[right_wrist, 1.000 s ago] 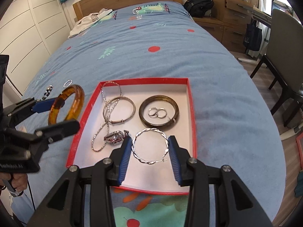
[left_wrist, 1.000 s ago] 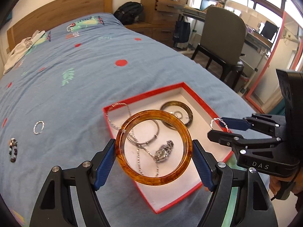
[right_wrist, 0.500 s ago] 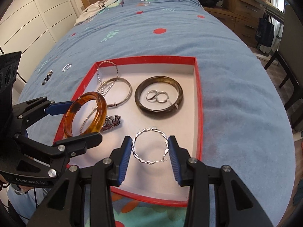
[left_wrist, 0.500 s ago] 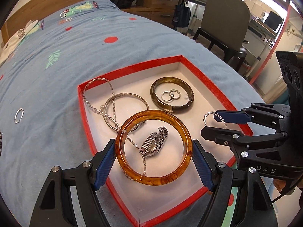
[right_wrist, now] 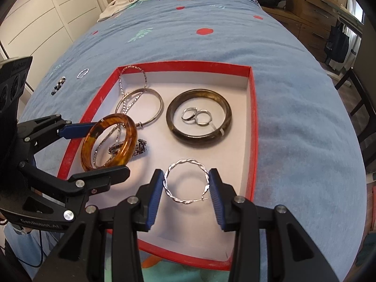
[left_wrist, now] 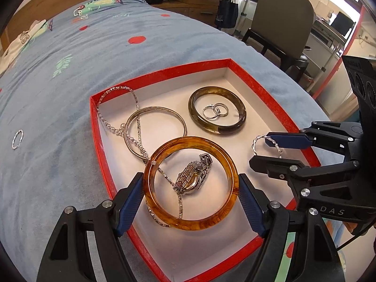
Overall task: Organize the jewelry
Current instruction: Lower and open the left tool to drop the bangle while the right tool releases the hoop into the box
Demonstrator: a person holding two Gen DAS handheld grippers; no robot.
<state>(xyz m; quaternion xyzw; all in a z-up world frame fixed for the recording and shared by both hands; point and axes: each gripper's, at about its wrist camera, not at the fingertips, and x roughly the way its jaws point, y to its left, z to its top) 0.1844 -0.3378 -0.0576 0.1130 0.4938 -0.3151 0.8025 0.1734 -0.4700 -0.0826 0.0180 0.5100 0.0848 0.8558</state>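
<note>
Both grippers have sunk over the red box (left_wrist: 258,89), jaws clamping the amber bangle (left_wrist: 190,183) and twisted silver hoop (right_wrist: 186,181).

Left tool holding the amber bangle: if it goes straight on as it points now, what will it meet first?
Probably the silver watch and the thin chain in the red box; both show through the amber plastic bangle that the left tool clamps. Depth is unclear.

Bright daylight, sharp, fisheye-warped edges
</note>
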